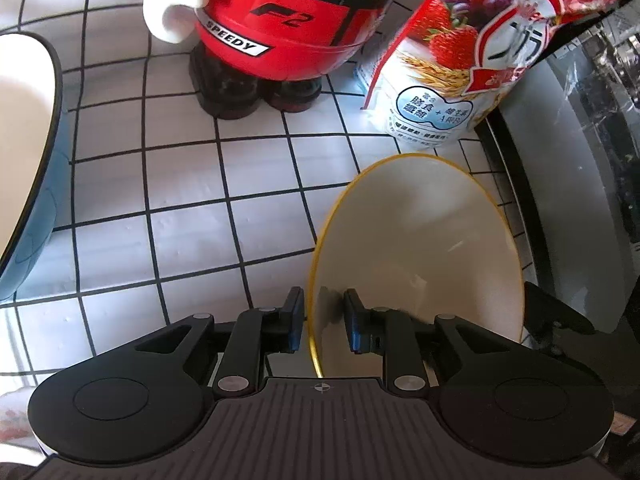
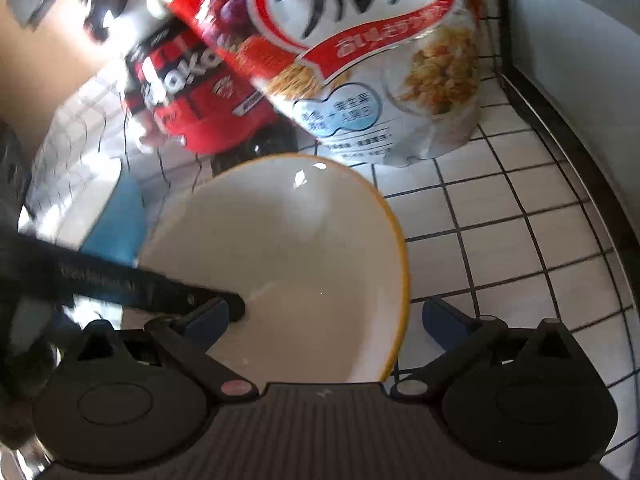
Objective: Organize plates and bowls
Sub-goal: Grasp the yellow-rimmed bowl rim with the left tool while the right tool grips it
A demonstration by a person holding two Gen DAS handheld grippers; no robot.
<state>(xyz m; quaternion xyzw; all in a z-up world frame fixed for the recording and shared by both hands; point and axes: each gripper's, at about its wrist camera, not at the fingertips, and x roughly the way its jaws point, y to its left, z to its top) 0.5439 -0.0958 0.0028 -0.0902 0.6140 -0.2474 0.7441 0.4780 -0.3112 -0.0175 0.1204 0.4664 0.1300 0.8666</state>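
Observation:
A white bowl with a yellow rim sits on the tiled cloth by the table's right edge. My left gripper is shut on its near-left rim, one pad outside and one inside. The same bowl fills the middle of the right wrist view. My right gripper is open, its fingers straddling the bowl's near side; the left gripper's dark finger reaches in from the left. A blue bowl with a white inside stands at the far left, also seen in the right wrist view.
A red and black figure-shaped container and a cereal bag stand just behind the bowl, both also in the right wrist view, the container and the bag. The table's dark edge runs along the right.

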